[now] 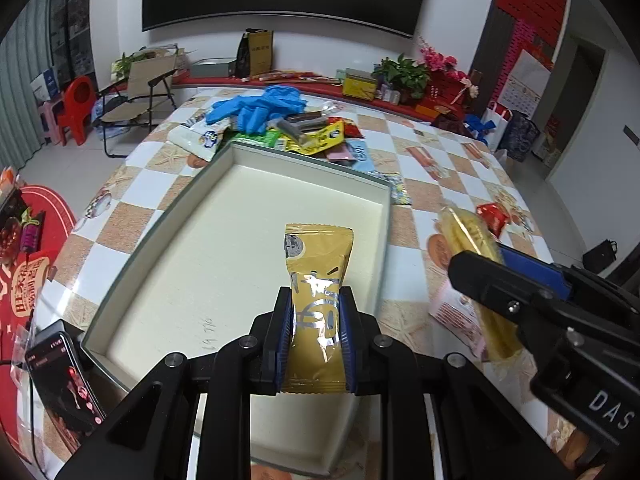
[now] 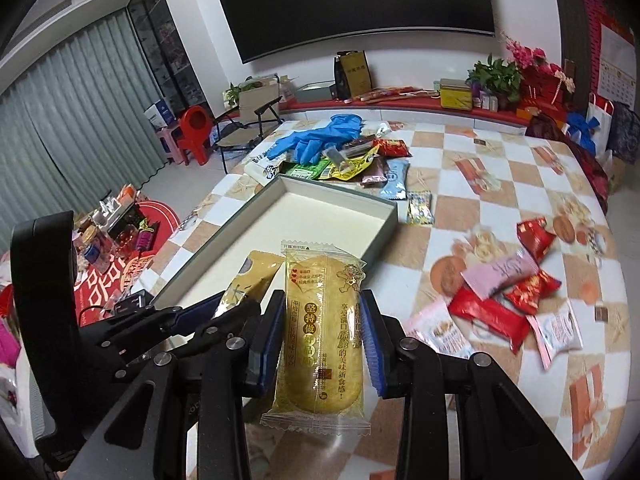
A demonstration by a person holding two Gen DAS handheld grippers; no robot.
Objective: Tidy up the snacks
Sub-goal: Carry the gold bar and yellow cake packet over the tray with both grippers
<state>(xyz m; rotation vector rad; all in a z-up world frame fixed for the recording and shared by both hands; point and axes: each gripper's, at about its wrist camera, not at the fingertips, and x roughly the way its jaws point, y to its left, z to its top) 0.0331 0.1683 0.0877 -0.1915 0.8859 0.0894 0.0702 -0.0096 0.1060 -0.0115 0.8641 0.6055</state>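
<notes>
Hiding each snack's middle, left gripper (image 1: 314, 336) jaws clamping gold packet (image 1: 316, 276), right gripper (image 2: 322, 344) jaws clear-wrapped cake (image 2: 320, 332).

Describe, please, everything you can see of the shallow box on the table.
The shallow box is a rectangular open tray with grey-green outer walls and a cream inside, apparently cardboard. It lies flat on the checked tablecloth, nothing lying in it, faint handwriting on its floor. A heap of snack packets and blue gloves crowds its far edge. A gold packet, clamped in the left hand-held gripper, hangs above it.
</notes>
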